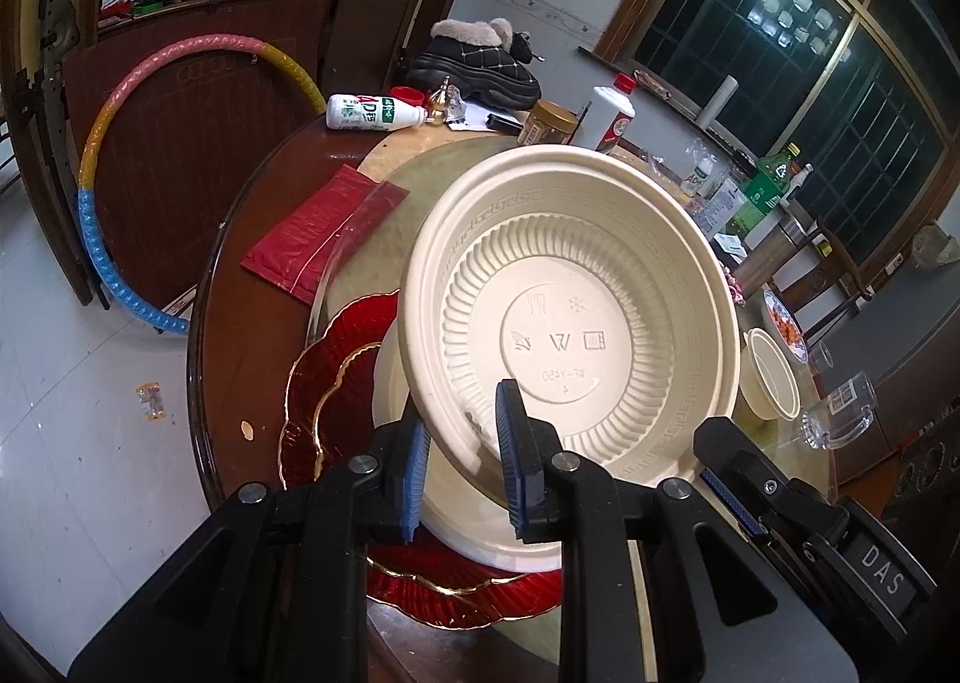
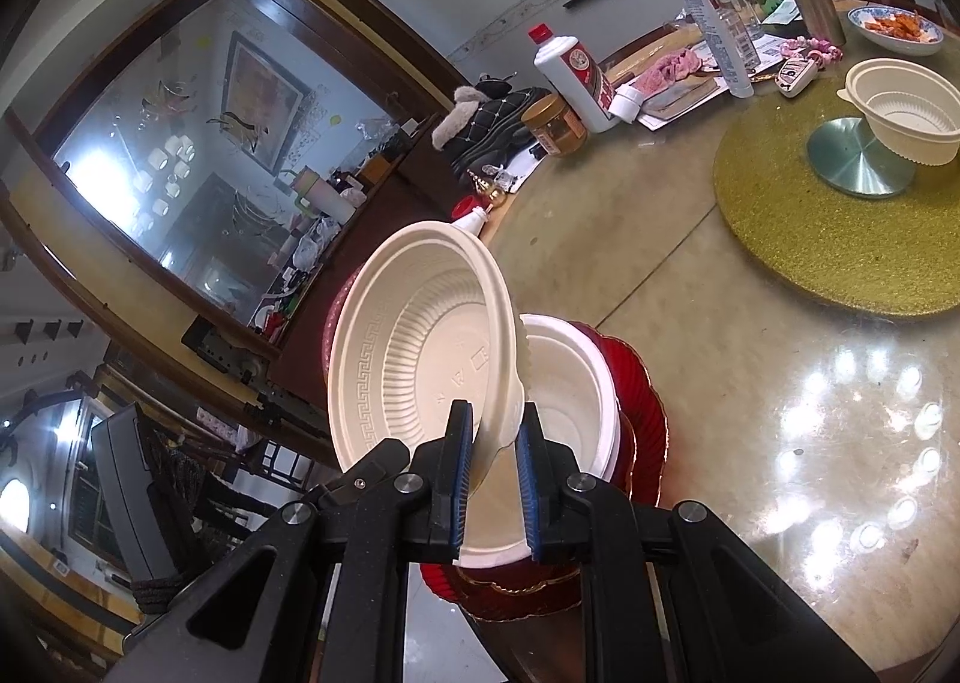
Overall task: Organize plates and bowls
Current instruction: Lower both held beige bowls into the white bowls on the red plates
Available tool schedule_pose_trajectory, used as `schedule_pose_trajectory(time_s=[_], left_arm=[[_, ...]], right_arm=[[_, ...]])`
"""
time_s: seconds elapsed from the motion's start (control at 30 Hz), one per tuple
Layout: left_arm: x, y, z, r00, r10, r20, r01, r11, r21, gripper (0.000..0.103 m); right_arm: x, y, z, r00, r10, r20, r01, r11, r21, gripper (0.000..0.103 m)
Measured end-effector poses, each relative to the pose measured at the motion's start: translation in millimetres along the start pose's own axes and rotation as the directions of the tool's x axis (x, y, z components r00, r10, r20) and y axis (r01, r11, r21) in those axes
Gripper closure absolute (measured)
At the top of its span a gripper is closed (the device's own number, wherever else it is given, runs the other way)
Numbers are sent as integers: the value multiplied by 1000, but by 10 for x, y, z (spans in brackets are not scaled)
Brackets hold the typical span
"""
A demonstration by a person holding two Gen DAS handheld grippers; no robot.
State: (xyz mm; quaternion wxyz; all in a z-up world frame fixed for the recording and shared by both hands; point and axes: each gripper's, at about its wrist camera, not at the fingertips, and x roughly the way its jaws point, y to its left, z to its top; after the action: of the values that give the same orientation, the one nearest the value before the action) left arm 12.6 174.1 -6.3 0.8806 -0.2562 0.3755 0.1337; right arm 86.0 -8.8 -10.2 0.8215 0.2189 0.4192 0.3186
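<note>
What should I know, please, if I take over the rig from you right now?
Left claw: shut on the cream bowl's rim.
Right claw: shut on the same rim, close by.
Cream bowl: tilted, held above the white bowl.
Done: the white bowl sits on the stacked red plates.
Left: probably lower the cream bowl into the white bowl, then fetch the small bowl at the gold mat.

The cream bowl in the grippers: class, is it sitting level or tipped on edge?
Tipped. The cream bowl stands nearly on edge, its inside facing the left wrist camera, rim pinched by the left gripper.
</note>
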Motion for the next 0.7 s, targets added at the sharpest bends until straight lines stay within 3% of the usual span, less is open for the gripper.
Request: schedule_pose_trajectory(time_s=[0.7], left_arm=[[-12,39,9,1000,-15,-3,15,1000,10,83]], right_arm=[[38,52,-24,1000,-16,-3,16,1000,-7,88]])
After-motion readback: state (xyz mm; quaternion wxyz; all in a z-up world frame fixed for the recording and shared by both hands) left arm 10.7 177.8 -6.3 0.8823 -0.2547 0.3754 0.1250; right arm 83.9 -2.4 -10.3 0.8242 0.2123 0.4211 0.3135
